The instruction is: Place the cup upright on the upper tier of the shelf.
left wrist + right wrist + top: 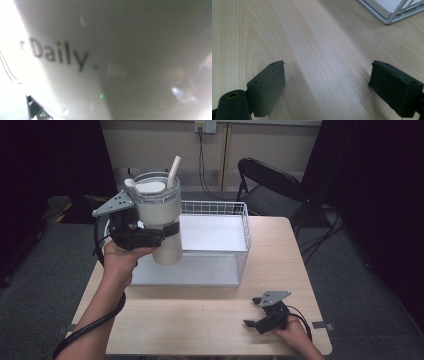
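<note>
A grey carpeted room with a pale back wall and a black folding chair (272, 185) surrounds a light wooden table (210, 320), seen from the high view with a person's forearms reaching in from the near edge. On the far half of the table sits a white wire basket (242, 240) with a flat white panel lying inside it; a corner of the same basket (390, 15) appears at the upper right of the right gripper view. Above the basket's left end, lifted well clear of the tabletop, a tall white tumbler (162, 220) with a clear lid and a pale straw (173, 171) is held upright. The left gripper (165, 231) is clamped around the tumbler's body just below its wider upper section, its grey three-cornered plate pointing left and its cable looping down along the forearm. In the left gripper view the tumbler's wall (125, 50) sits right against the lens (blurred dark lettering reading "Daily" runs across it). Near the table's front right corner, well apart from the basket, the right gripper (253, 311) rests low over bare wood, its two black jaws spread wide apart with nothing between them; the right gripper (327, 80) view shows wood grain running between the pads.
</note>
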`<state>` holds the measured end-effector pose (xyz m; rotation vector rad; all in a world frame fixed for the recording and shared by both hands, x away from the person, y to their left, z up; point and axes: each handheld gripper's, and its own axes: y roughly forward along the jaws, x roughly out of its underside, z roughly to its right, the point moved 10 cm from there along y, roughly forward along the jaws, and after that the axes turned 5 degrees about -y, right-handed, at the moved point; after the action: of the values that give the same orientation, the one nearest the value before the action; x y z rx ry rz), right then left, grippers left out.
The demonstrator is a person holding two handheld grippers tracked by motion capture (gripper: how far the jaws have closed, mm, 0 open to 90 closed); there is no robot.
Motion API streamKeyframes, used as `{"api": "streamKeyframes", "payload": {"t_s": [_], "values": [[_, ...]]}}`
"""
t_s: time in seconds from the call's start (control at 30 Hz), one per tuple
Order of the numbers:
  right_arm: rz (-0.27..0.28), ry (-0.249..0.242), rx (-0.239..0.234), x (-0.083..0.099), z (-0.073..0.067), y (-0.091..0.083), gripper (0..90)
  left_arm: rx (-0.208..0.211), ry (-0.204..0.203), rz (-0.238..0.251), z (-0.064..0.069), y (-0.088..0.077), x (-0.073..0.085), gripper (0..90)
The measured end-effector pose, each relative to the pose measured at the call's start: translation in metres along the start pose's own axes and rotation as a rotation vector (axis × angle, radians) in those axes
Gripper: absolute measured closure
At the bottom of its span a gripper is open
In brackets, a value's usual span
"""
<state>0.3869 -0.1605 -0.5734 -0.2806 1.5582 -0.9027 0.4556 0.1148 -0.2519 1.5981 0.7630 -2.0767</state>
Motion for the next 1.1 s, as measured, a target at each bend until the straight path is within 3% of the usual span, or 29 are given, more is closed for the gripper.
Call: {"api": "streamKeyframes", "payload": {"t_s": [1.1], "values": [[-0.001,0.000,-0.001,0.000,0.000,0.000,12.2,-0.081,-0.001,0.000,-0.028,0.032,-0.017,8.7]]}}
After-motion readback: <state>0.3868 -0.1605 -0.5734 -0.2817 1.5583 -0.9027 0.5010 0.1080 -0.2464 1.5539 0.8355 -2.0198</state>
